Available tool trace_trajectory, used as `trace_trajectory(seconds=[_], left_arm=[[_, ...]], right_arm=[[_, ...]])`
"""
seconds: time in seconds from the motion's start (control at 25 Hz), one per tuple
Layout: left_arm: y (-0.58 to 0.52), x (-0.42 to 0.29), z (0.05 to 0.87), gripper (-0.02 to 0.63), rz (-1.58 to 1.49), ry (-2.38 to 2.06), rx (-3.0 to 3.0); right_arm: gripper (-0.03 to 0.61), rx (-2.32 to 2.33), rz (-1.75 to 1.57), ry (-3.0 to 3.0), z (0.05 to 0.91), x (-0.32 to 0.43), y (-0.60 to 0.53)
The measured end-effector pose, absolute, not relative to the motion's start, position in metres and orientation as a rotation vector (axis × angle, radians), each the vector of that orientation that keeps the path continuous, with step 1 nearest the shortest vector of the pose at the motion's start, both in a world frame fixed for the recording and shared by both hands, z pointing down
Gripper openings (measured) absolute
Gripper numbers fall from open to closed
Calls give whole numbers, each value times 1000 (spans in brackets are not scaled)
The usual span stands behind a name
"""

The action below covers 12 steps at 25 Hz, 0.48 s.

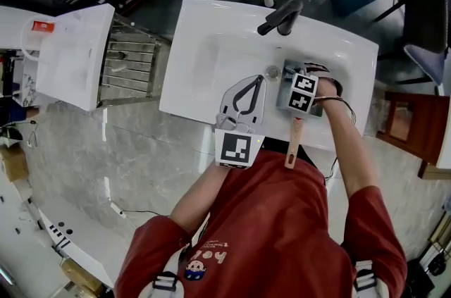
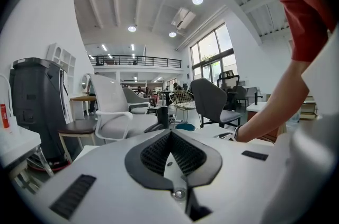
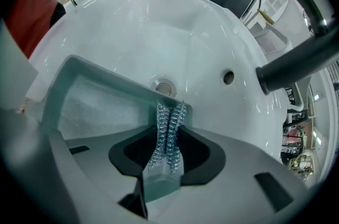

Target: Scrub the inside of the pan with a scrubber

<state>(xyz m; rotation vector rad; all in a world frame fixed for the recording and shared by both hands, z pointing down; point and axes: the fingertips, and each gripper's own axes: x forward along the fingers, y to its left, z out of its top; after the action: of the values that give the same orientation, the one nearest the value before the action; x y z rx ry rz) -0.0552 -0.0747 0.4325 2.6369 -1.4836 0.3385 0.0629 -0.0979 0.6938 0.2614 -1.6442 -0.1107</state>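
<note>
Where pan [image 1: 287,78] lies, handle [image 1: 293,141] points toward person [image 1: 282,219]

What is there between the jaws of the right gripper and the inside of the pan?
A coiled metal scrubber, pinched in the right gripper, over the pan; the right gripper view shows it.

place: open office hall | cues: office chairs [image 2: 214,102], mezzanine railing [image 2: 135,62], tall windows [image 2: 214,51], white washbasin [image 1: 204,36]
</note>
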Motion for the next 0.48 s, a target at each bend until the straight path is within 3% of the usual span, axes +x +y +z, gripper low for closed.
trace_trajectory(seconds=[0.48], left_arm=[[-79, -41, 427, 9, 319, -1446, 2695]], right_arm=[[140, -54, 246, -1714, 616, 77, -37]])
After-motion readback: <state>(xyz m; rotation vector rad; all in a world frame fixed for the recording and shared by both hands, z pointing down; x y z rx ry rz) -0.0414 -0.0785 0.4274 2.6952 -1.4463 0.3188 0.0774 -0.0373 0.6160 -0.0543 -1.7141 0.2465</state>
